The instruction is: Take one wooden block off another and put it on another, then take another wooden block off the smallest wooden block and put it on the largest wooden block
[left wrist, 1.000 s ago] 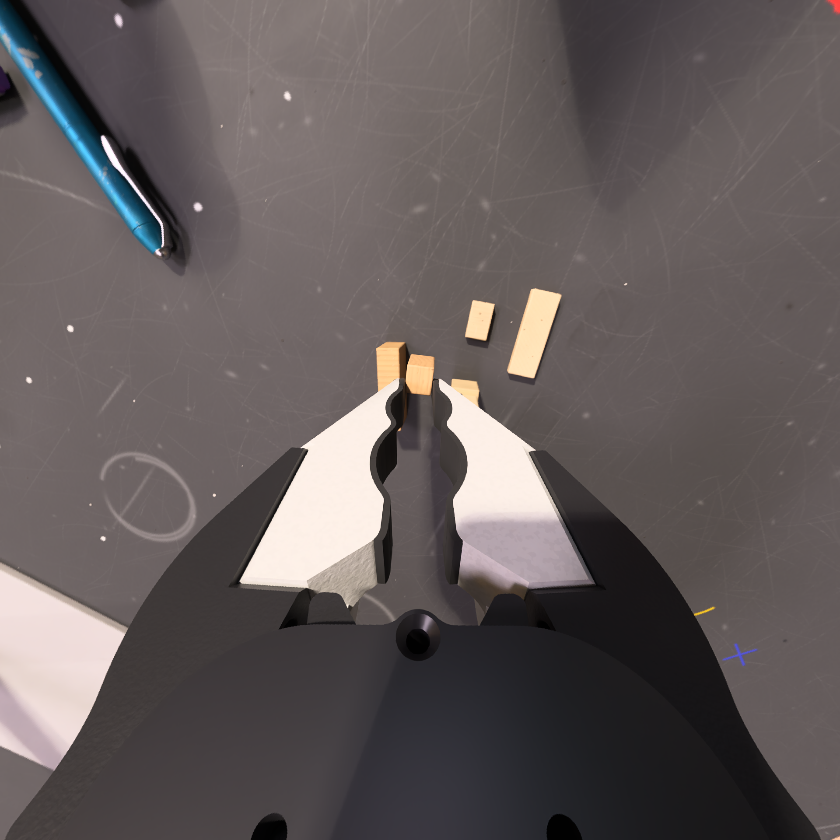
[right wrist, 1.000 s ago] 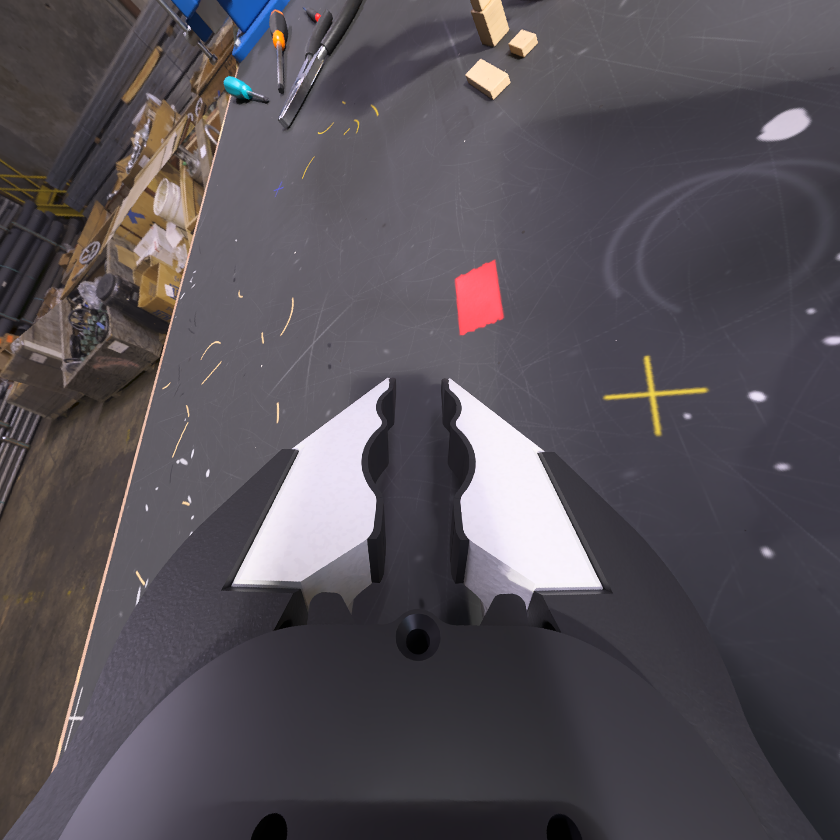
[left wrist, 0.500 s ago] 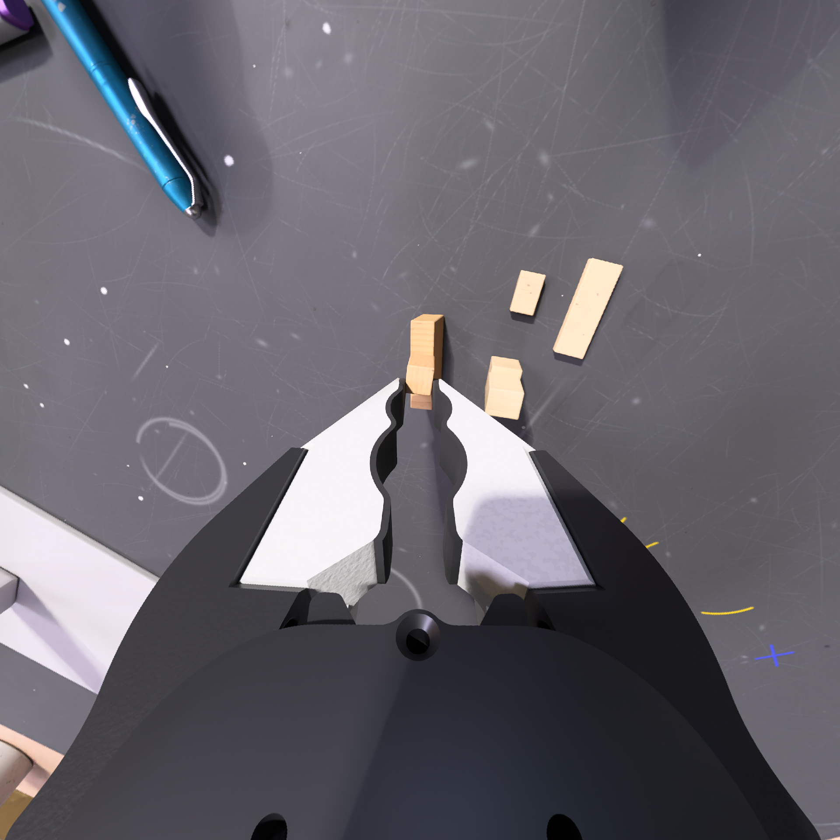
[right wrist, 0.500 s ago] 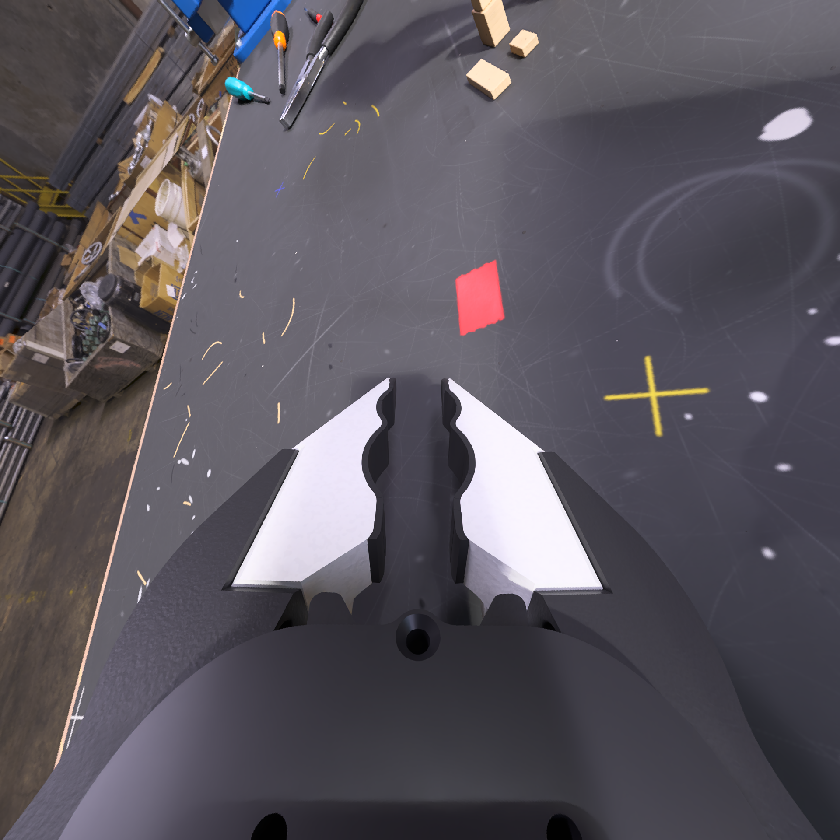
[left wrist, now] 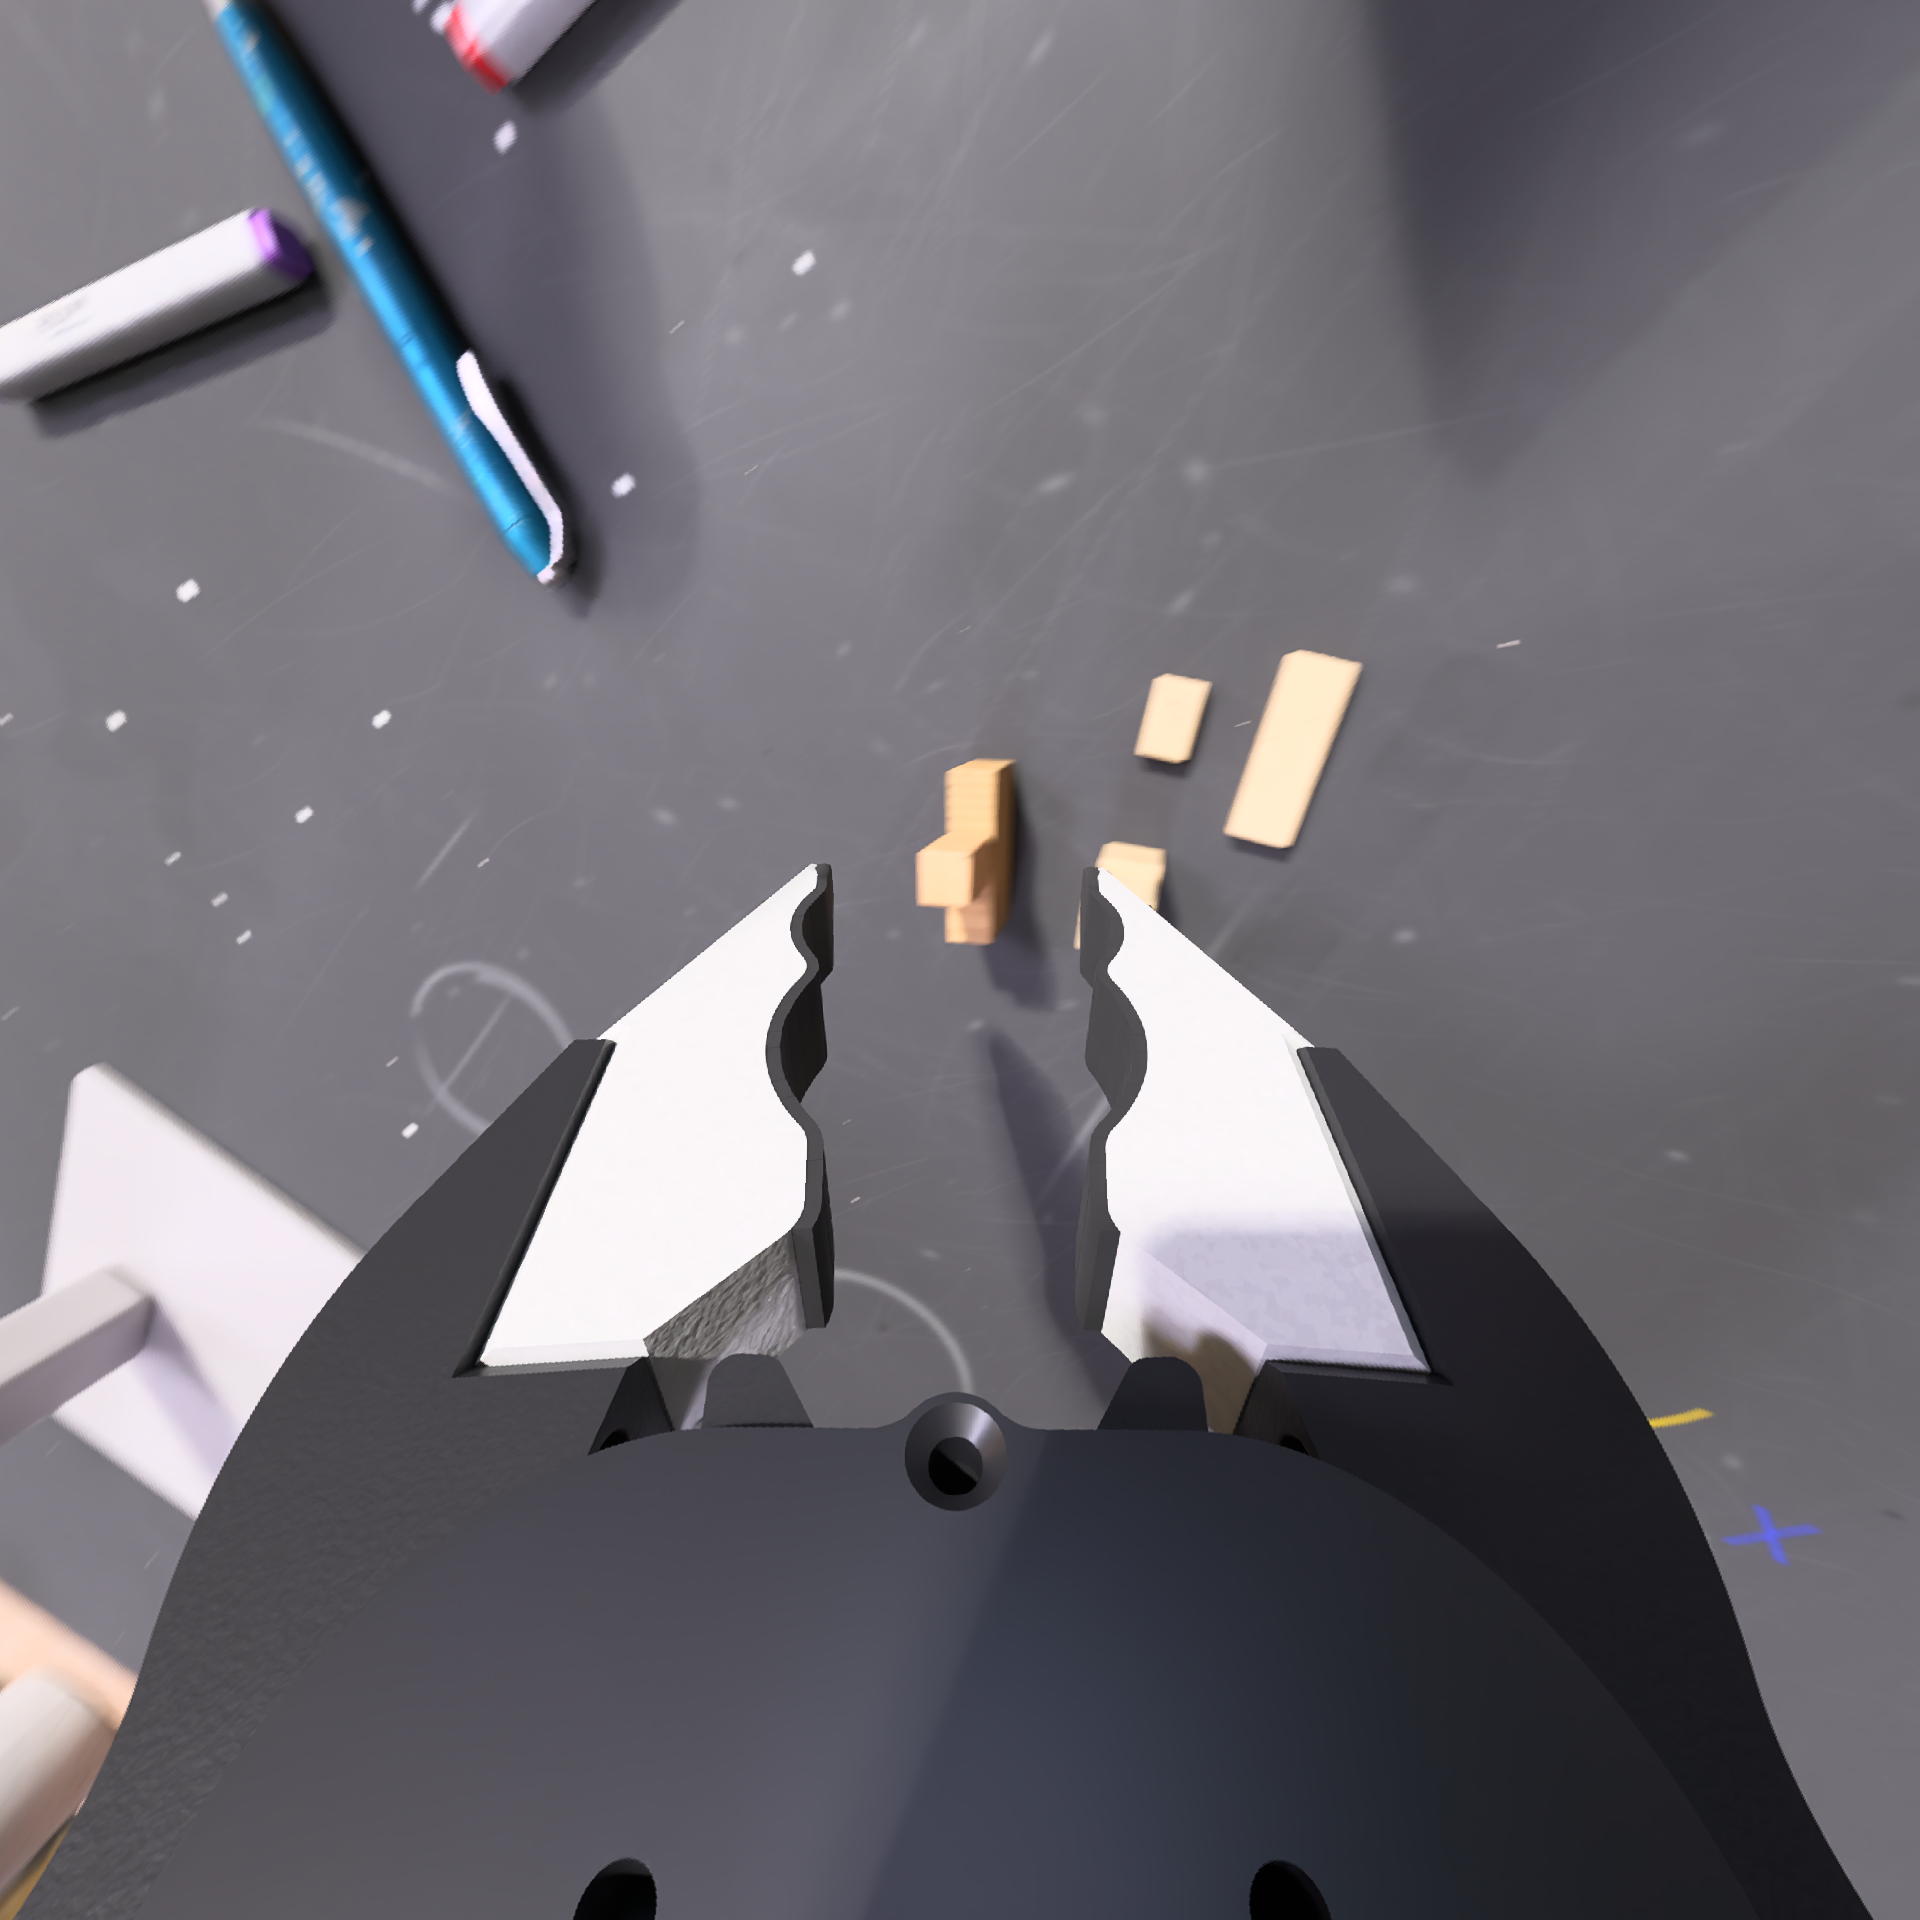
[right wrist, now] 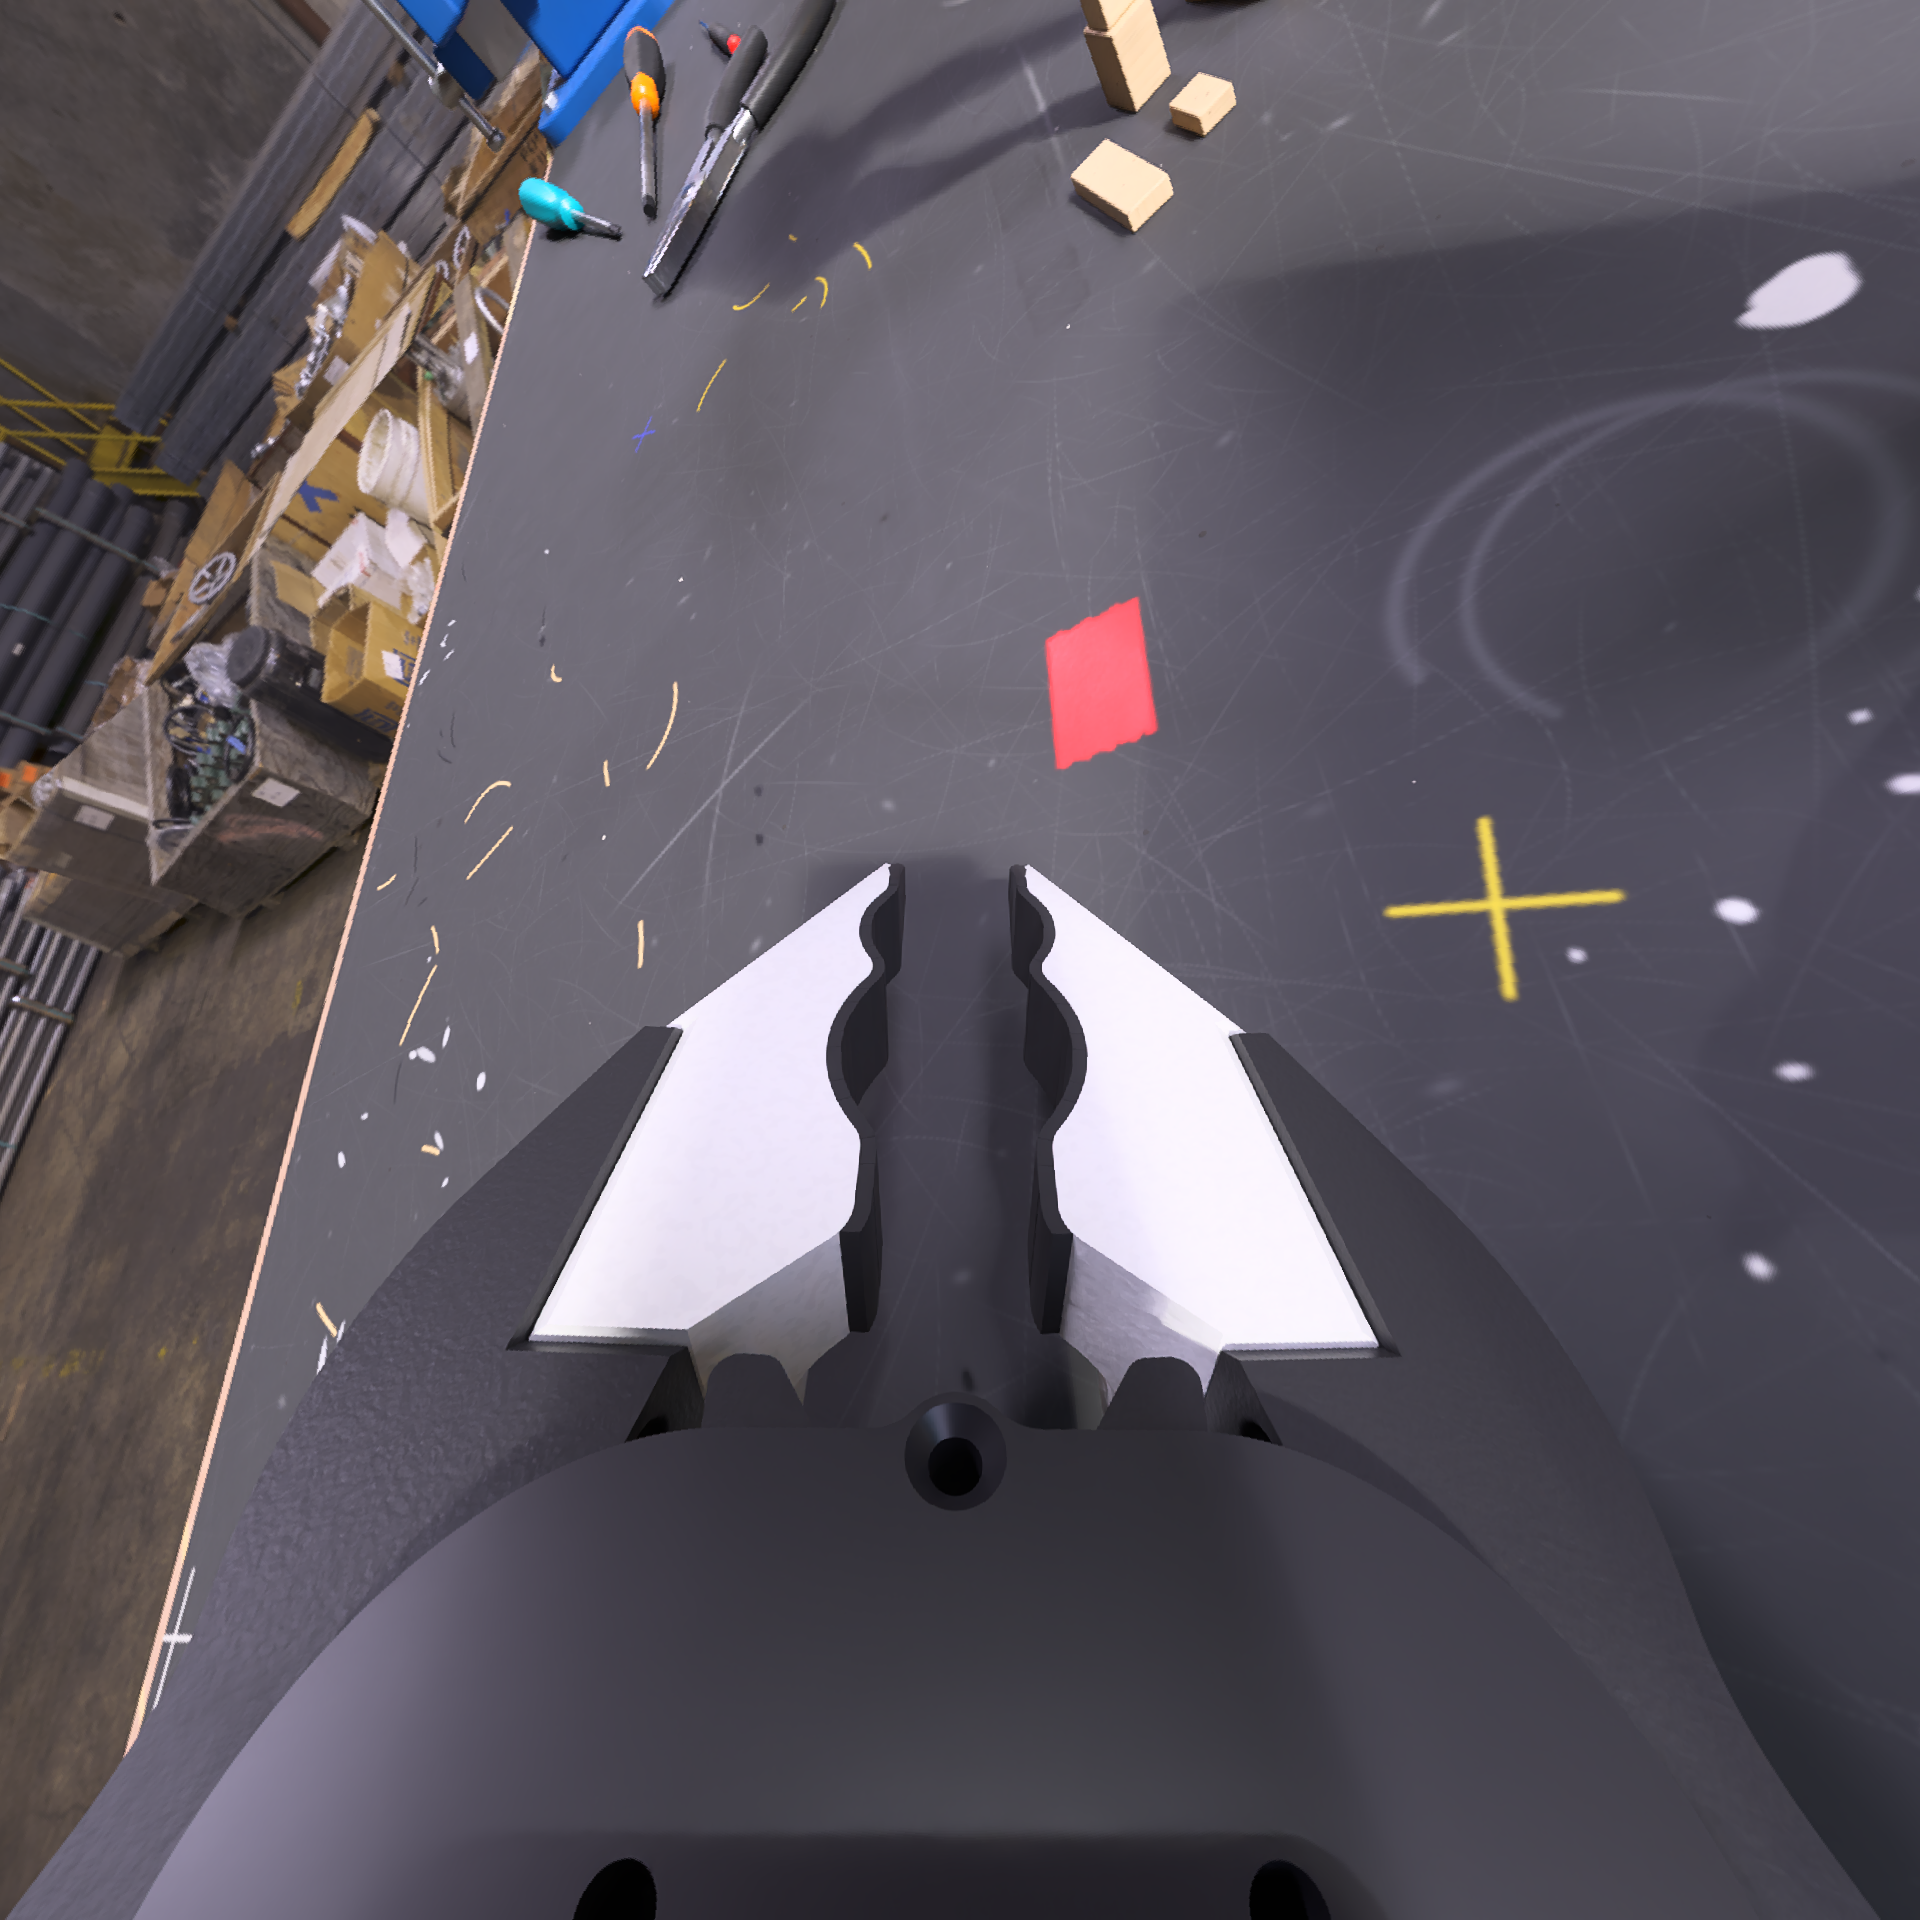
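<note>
blocks first, operator: you see no box or tray on the table [left wrist: 1039, 312] that holds anything; every wooden piece lies or stands on the bare dark surface. beyond the table edge in the right wrist view there are cardboard boxes [right wrist: 343, 582] with white things inside, too small to name.

your left gripper [left wrist: 956, 883] has its two white fingers [left wrist: 707, 1091] wide apart and nothing is between them. half a second ago those fingers were nearly together around the small wooden block [left wrist: 951, 875]; now that block sits free on the upright block stack [left wrist: 982, 831], which shows in the gap past the fingertips. it hangs a little over the near left side of the stack. the camera is also higher than before, so more table shows.

another short wooden block [left wrist: 1132, 873] stands just beside the right fingertip, partly hidden by it. farther on lie a small flat block [left wrist: 1172, 719] and the long flat block [left wrist: 1291, 750], near each other but apart. a blue pen [left wrist: 405, 312] and two white markers [left wrist: 145, 307] are well apart to the upper left.

your right gripper [right wrist: 956, 883] is unchanged since the earlier frames: fingers a narrow gap apart, holding nothing, above the table near a red patch [right wrist: 1099, 681] and a yellow cross [right wrist: 1501, 904].
</note>
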Available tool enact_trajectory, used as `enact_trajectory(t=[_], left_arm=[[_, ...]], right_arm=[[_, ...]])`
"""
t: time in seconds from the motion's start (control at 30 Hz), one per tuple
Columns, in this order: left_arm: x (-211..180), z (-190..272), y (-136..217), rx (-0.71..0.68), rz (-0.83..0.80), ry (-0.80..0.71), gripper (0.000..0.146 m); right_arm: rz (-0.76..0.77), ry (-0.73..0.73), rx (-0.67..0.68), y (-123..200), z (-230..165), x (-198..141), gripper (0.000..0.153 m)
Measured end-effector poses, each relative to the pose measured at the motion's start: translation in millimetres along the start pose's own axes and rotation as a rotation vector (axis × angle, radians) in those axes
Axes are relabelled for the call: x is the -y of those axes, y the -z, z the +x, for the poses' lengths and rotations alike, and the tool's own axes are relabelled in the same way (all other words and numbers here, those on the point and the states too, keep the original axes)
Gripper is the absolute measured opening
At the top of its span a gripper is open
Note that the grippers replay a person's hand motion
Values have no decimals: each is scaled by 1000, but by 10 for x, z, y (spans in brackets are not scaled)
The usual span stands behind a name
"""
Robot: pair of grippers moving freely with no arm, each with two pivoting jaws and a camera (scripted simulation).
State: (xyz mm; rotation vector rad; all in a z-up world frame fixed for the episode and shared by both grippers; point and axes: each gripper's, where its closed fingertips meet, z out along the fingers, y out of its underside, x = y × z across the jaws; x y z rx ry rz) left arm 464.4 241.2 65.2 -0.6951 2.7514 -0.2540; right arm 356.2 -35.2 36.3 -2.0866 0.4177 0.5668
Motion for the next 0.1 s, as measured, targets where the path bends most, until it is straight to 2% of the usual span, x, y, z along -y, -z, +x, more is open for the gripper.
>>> enact_trajectory(t=[0.1], left_arm=[[135,263,65,-126,63,-15,48]], right_arm=[[0,0,0,1,-1,1,20]])
